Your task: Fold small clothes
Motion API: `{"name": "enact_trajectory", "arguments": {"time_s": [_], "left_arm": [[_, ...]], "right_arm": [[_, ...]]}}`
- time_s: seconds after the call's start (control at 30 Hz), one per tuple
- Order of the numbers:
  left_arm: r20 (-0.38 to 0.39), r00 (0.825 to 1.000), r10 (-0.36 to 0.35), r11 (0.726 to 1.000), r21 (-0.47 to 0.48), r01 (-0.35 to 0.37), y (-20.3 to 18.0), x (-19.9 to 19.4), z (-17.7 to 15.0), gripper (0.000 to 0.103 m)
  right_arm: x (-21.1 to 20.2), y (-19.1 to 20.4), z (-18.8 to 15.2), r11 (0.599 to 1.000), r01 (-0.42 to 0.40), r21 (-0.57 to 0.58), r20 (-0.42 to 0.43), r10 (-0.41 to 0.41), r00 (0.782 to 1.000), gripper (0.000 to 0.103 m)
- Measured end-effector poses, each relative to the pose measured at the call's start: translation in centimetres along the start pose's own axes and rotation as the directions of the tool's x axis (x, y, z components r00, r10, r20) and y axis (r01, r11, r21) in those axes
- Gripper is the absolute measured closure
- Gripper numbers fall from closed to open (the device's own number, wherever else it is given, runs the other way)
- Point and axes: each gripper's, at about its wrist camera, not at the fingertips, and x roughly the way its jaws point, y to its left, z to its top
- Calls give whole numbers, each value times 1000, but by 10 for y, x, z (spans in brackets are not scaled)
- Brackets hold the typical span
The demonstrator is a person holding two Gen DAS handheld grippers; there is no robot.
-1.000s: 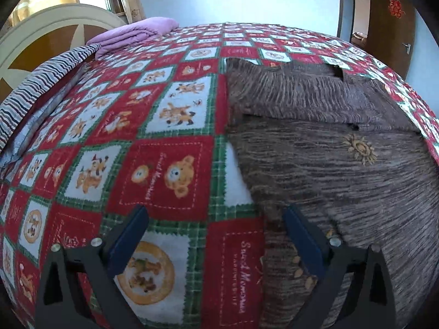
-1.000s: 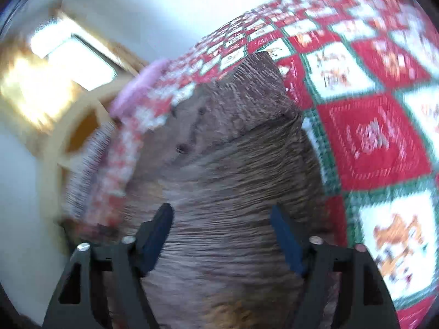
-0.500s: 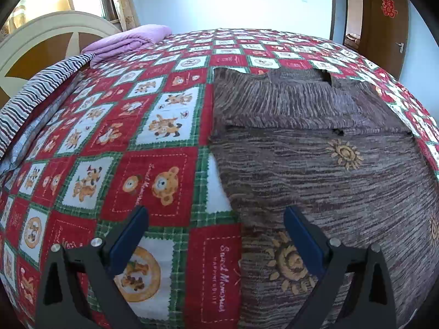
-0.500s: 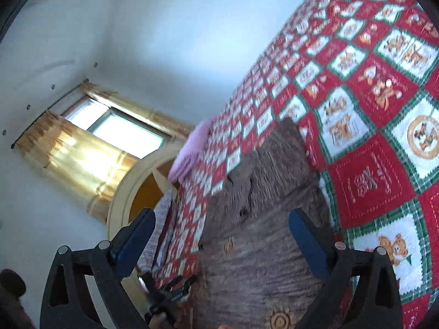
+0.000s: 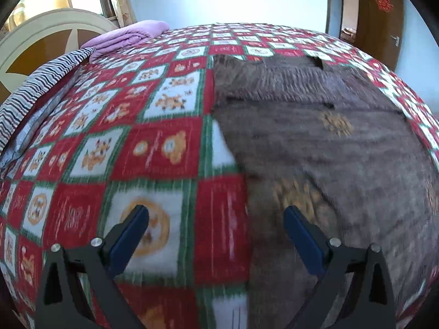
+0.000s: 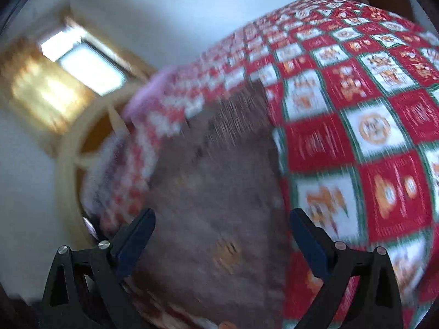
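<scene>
Brown knitted garment with orange sunflower motifs (image 5: 315,142) is lying spread flat on the red, green and white teddy-bear patchwork quilt (image 5: 153,148) that is covering the bed, its far part doubled over into a band across the top, so one fold is looking done and the lower body is still waiting. Quilt is giving a broad flat work surface, which is likely why the piece is lying out there and not held in the air. Folded lilac blanket (image 5: 126,37) and striped grey-and-white cloth (image 5: 35,87) are sitting at the headboard side, well apart from the garment and out of the way. Left gripper (image 5: 216,219) is hovering over the garment's left edge, jaws spread wide, nothing between them, one blue pad over quilt and one over knit, probably lining up on that edge for the next fold. Right gripper (image 6: 222,220) is hanging above the same garment (image 6: 219,192), view heavily blurred; its jaws have just been opening and are standing wide apart with no cloth between them, so it is released, not gripping.
</scene>
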Motion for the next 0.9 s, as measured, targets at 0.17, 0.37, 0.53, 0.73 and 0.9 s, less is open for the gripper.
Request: {"name": "enact_trajectory", "arguments": {"time_s": [0.17,0.37,0.53,0.73,0.9], "left_arm": [[-21,1000,-14,999,30,14,-5,-13,-33,2],[-28,1000,-14,1000,15,15,-5,-25,-51,2],[-14,1000,6,1000,4,-6,-6,-31,-65,2],[-22,999,-29,1000,-2,29,-13,-38,-79,3],[-38,997,-69,997,-25,68,-10,-38,-80,8]], "right_arm": [[21,11,-75,983,40,-179,-211,-79,974,5],[4,-3,-103,986,82,-147,-81,-94,992,5],[12,-13,-109,983,144,-117,-11,-146,989,5],[29,-5,-115,977,165,-137,-32,-171,985,16],[24,-20,-116,988,150,-28,-13,-150,989,33]]}}
